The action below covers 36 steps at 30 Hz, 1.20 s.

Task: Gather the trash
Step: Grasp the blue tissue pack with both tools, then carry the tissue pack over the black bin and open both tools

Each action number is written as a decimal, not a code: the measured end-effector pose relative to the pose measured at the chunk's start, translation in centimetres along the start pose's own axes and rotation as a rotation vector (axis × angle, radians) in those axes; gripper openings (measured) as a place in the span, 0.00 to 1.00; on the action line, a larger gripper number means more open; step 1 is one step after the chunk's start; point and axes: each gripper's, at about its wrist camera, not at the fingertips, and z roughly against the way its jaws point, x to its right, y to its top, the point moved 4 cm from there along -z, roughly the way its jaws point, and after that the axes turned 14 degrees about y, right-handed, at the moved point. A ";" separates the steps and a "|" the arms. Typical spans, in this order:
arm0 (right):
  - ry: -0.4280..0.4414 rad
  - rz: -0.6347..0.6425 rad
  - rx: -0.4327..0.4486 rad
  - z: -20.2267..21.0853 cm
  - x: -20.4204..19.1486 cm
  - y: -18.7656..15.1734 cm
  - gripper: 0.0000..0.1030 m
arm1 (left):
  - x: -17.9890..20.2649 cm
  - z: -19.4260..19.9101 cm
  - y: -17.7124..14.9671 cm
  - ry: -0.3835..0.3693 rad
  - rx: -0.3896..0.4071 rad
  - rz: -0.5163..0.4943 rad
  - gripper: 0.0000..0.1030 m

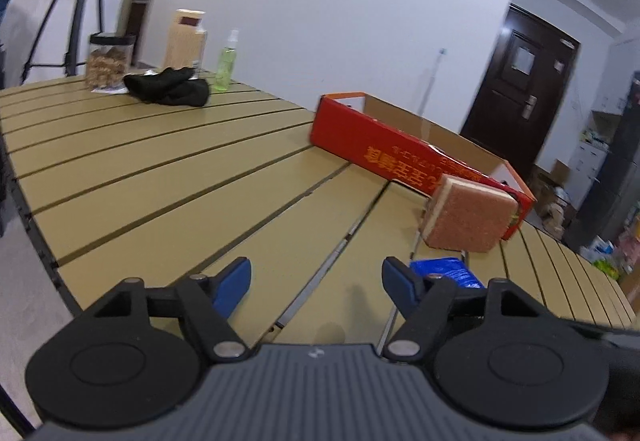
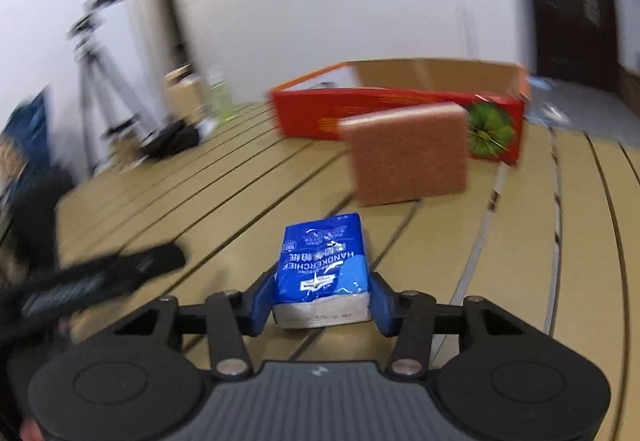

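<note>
The right gripper [image 2: 322, 299] pinched a blue tissue pack [image 2: 322, 269] by its long sides, the blue fingers [image 2: 262, 301] touching it left and right. The pack's long axis ran straight ahead along the fingers, its white near end between them and its far end pointing toward the sponge; whether it rested on the table [image 2: 520, 241] or was just above it could not be told. The left gripper [image 1: 316, 279] hung over the slatted table [image 1: 160, 201] with its fingers [image 1: 234, 281] spread wide and nothing between them; the same pack [image 1: 448, 273] showed just beyond its right fingertip. Ahead of both grippers stood a pink sponge [image 2: 408, 153], tilted up on edge and leaning against the red box [image 2: 400, 109], an open box whose long side lay across the view. Far beyond the left fingers, well apart from the box, sat a black cloth [image 1: 168, 91], a jar [image 1: 108, 61], a beige carton [image 1: 186, 41] and a green spray bottle [image 1: 227, 63], with a tripod [image 1: 76, 1] behind the table.
</note>
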 end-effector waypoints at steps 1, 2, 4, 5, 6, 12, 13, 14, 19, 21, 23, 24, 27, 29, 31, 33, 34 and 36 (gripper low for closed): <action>0.087 0.079 -0.054 0.5 -1.2 -0.5 0.48 | 0.1 0.0 0.0 -0.024 -0.004 -0.013 0.73; 0.150 0.142 -0.079 1.1 -2.0 -1.0 0.49 | 0.1 0.1 0.0 -0.044 -0.007 -0.022 0.73; 0.195 0.225 -0.094 2.3 -2.9 -1.9 0.50 | 0.4 0.3 -0.3 -0.087 -0.019 -0.045 0.73; 0.181 0.222 -0.095 2.5 -2.6 -2.0 0.50 | 0.8 0.4 -0.6 -0.111 -0.030 -0.057 0.73; 0.156 0.204 -0.093 2.6 -2.1 -2.0 0.50 | 1.2 0.4 -0.9 -0.132 -0.046 -0.068 0.70; 0.048 0.122 -0.073 3.7 0.8 -1.9 0.53 | 2.8 0.7 -2.0 -0.244 -0.120 -0.076 0.25; 0.014 0.108 -0.067 3.9 1.4 -1.8 0.52 | 2.9 0.9 -2.0 -0.259 -0.138 -0.073 0.23; -0.034 0.079 -0.053 4.2 2.2 -1.7 0.51 | 3.0 1.1 -2.0 -0.266 -0.149 -0.073 0.24; -0.027 -0.123 0.088 6.3 5.0 -1.4 0.50 | 3.5 1.6 -2.5 -0.263 -0.158 -0.061 0.39; 0.038 -0.211 0.156 6.1 5.7 -1.3 0.50 | 3.5 1.3 -2.6 -0.258 -0.177 -0.034 0.39; 0.073 -0.282 0.177 5.0 6.4 -1.2 0.50 | 3.5 1.1 -2.6 -0.265 -0.200 0.006 0.40; 0.087 -0.309 0.172 4.3 6.6 -1.2 0.49 | 3.6 1.1 -2.7 -0.275 -0.206 0.015 0.40; 0.095 -0.319 0.135 2.7 6.0 -1.3 0.40 | 4.0 1.2 -3.0 -0.262 -0.175 0.001 0.35; 0.118 -0.320 0.117 2.1 5.7 -1.4 0.29 | 4.1 1.1 -3.1 -0.259 -0.163 0.005 0.34; 0.106 -0.300 0.112 2.0 5.2 -1.4 0.25 | 3.7 0.7 -3.0 -0.254 -0.170 0.035 0.27; 0.101 -0.296 0.114 2.3 5.0 -1.4 0.19 | 3.3 0.4 -2.8 -0.254 -0.181 0.068 0.24; 0.100 -0.298 0.117 2.6 4.8 -1.4 0.17 | 3.2 0.4 -2.6 -0.258 -0.186 0.074 0.24; 0.097 -0.285 0.123 3.1 4.2 -1.3 0.16 | 3.2 0.8 -2.4 -0.255 -0.179 0.063 0.23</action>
